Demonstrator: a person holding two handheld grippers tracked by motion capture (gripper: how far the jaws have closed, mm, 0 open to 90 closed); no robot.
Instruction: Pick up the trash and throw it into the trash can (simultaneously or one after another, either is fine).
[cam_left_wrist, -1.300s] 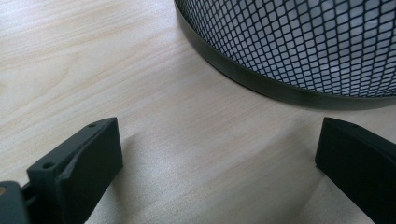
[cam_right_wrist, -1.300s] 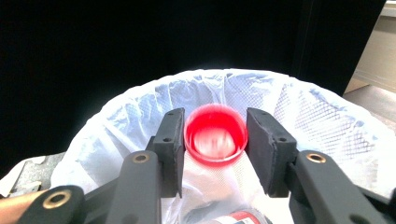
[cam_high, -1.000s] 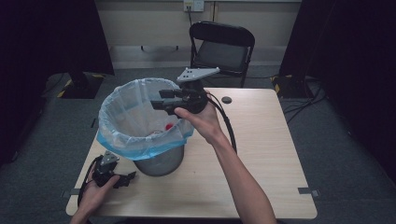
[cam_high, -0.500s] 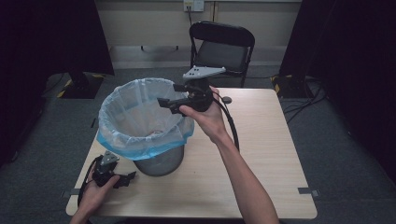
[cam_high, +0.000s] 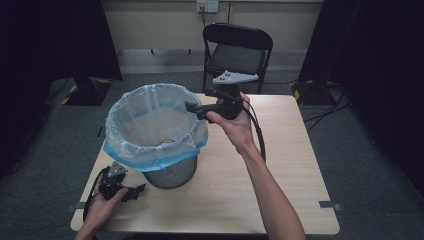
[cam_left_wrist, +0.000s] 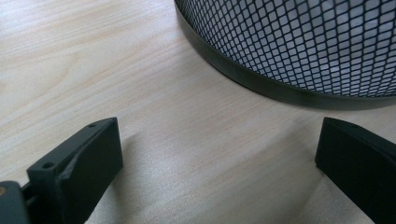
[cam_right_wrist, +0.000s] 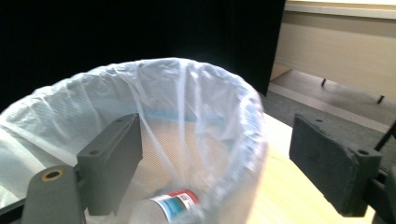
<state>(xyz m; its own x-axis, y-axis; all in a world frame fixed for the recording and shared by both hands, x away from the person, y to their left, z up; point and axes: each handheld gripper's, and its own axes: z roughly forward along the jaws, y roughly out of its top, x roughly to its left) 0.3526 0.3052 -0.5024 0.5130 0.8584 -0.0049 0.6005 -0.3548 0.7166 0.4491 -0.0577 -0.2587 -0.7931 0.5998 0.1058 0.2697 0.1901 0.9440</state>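
Note:
A mesh waste bin (cam_high: 167, 172) lined with a pale blue bag (cam_high: 150, 120) stands on the left half of the wooden table (cam_high: 280, 170). Inside it lies a bottle with a red cap and a blue-and-white label (cam_right_wrist: 175, 203). My right gripper (cam_high: 194, 108) is held in the air at the bin's right rim, jaws open and empty, pointing left over the rim. My left gripper (cam_high: 136, 190) rests on the table by the bin's base (cam_left_wrist: 261, 81), open, with bare wood between its fingers (cam_left_wrist: 81, 161).
A black folding chair (cam_high: 237, 50) stands behind the table's far edge. The right half of the table is bare wood. Cables trail from both grippers. Dark curtains hang on both sides, and grey floor surrounds the table.
My right gripper has drawn back rightward and upward, from over the bin's opening to its right rim. The left gripper has stayed in place.

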